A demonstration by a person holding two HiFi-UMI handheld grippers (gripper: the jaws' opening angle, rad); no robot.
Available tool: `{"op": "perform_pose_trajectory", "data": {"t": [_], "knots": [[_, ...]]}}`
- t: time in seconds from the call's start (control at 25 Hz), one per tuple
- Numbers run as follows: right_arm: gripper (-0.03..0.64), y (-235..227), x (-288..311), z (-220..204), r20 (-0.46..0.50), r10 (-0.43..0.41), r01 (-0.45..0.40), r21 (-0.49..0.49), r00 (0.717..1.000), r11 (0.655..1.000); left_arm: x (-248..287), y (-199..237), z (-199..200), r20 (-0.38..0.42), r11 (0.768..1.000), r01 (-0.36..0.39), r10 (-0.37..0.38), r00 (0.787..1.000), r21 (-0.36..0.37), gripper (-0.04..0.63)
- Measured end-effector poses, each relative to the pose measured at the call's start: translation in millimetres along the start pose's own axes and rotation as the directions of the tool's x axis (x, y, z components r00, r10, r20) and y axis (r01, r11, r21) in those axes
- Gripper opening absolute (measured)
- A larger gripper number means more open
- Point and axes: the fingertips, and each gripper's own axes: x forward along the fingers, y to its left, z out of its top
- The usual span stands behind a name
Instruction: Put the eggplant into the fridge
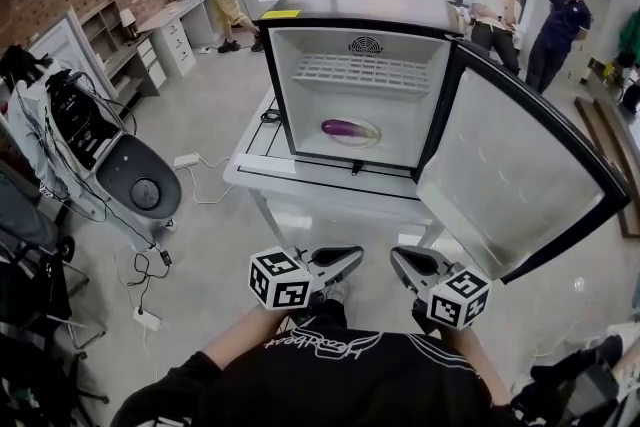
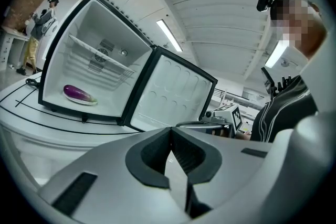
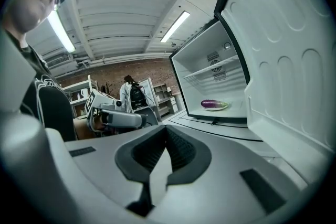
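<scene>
Closest to the camera is the black shirt [image 1: 330,380] of the person who holds the rig; it fills the bottom of my head view. Just past it is the left gripper [image 1: 352,260]. Its fingers [image 2: 149,160] are clenched tight, and nothing is between them. Beside it is the right gripper [image 1: 399,258]. Its fingers [image 3: 181,157] are pressed together too, with nothing in them. The two sets of fingertips point at each other, near but not touching.

Well ahead of both sets of fingers stands the white tabletop [image 1: 255,173] with the small fridge [image 1: 285,75] on it. The fridge is wide open. The eggplant [image 1: 349,128] lies inside, on a pale plate [image 1: 374,137] on the fridge floor, under the wire shelf [image 1: 365,72]. It is far in front of the fingers, about midway between the two sets. The fridge door [image 1: 510,185] swings out to the right, and its lower corner comes near the right gripper without touching it.
</scene>
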Motion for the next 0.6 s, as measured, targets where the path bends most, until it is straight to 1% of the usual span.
{"op": "perform_pose_trajectory", "data": {"t": [0.2, 0.36, 0.48, 0.6], "knots": [[0.008, 9, -3, -10, -0.002, 0.016, -0.016, -0.006, 1.000, 1.000, -4, -7, -12, -0.004, 1.000, -0.016, 0.016, 1.000, 0.022, 0.009], [0.008, 9, -4, -13, 0.003, 0.020, -0.020, 0.009, 1.000, 1.000, -5, -11, -12, 0.005, 0.999, -0.022, 0.022, 1.000, 0.028, 0.009], [0.008, 13, -4, -14, -0.001, 0.013, -0.013, -0.008, 1.000, 1.000, -8, -18, -9, 0.019, 0.999, -0.006, 0.005, 1.000, 0.034, 0.008], [0.008, 18, -2, -15, -0.004, 0.015, -0.015, -0.018, 1.000, 1.000, -11, -20, -8, 0.040, 1.000, 0.012, -0.012, 0.999, 0.013, 0.009]]}}
